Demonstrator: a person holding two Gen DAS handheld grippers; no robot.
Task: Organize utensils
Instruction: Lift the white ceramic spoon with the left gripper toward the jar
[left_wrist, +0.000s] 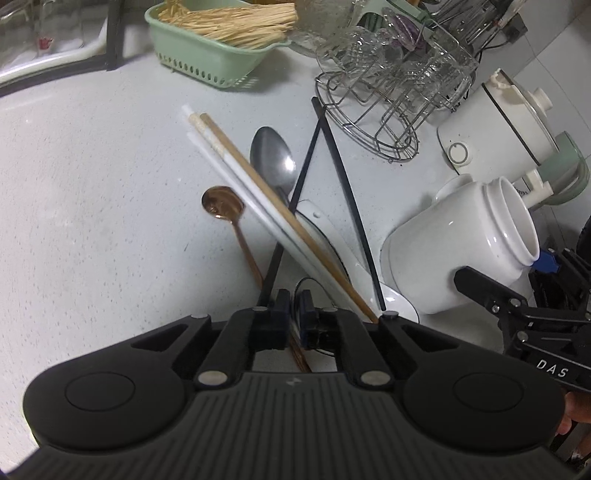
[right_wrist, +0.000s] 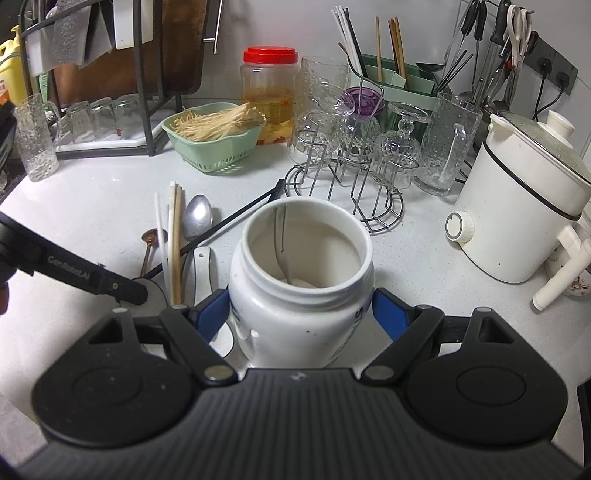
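Loose utensils lie in a pile on the white counter (left_wrist: 92, 184): a copper spoon (left_wrist: 221, 205), a steel spoon (left_wrist: 271, 158), white chopsticks (left_wrist: 236, 181), a wooden chopstick (left_wrist: 258, 184), two black chopsticks (left_wrist: 343, 184) and a white ceramic spoon (left_wrist: 332, 236). My left gripper (left_wrist: 294, 310) points down at the near end of the pile. Its jaws are nearly together on the copper spoon's thin handle. My right gripper (right_wrist: 301, 314) is shut on a white ceramic jar (right_wrist: 303, 295), blue pads (right_wrist: 212, 310) pressing both sides. The jar (left_wrist: 454, 251) leans and holds a metal utensil.
A green basket of straw sticks (left_wrist: 218, 55) sits at the back. A wire rack of glasses (left_wrist: 388, 110) and a white electric pot (left_wrist: 498, 133) stand to the right. A red-lidded jar (right_wrist: 269, 88), a green holder with chopsticks (right_wrist: 391, 81) and a tall glass (right_wrist: 37, 140) line the back.
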